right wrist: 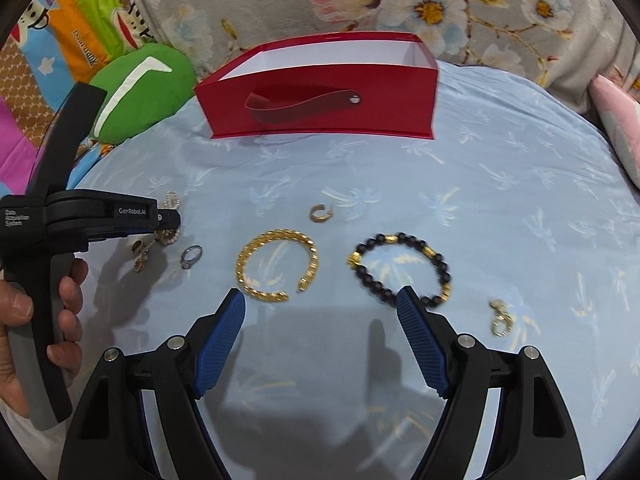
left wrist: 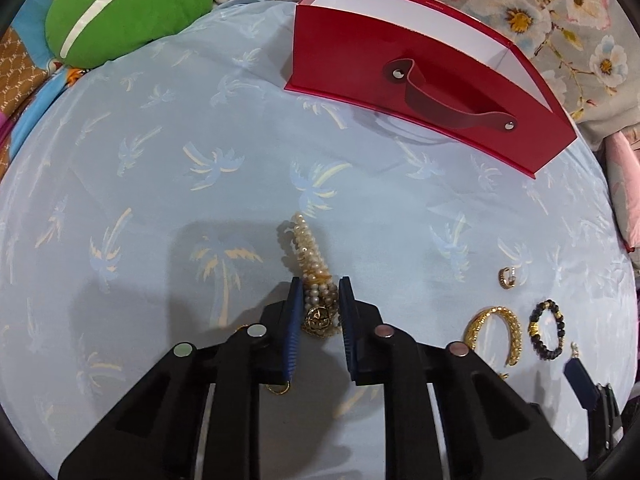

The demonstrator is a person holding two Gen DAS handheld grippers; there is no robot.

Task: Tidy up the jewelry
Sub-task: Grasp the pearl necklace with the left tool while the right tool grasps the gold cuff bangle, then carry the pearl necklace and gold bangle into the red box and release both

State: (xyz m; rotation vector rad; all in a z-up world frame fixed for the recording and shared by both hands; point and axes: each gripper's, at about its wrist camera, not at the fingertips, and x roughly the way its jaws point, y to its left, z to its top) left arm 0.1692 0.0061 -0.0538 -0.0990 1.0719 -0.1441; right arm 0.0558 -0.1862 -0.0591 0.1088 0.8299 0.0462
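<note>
glossy red card box [right wrist: 320, 108], shiny gold metal bangle [right wrist: 276, 264], pearly bead bracelet [left wrist: 310, 256], matt printed cloth sheet [left wrist: 160, 184], plush green cushion [left wrist: 128, 8].

Palm-print blue sheet [right wrist: 500, 152], red box [right wrist: 320, 112], bracelets, rings, earrings

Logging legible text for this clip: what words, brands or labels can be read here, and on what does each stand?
"GenRoboLAI": white print on the side of the left gripper, seen from the right wrist view; the last letters are unsure.
"Data Acquisition System": small white print on the same gripper's body, partly blurred.
Cartoon-print fabric: a vertical dark word, too blurred to read.
Red box: no readable text in either view.
</note>
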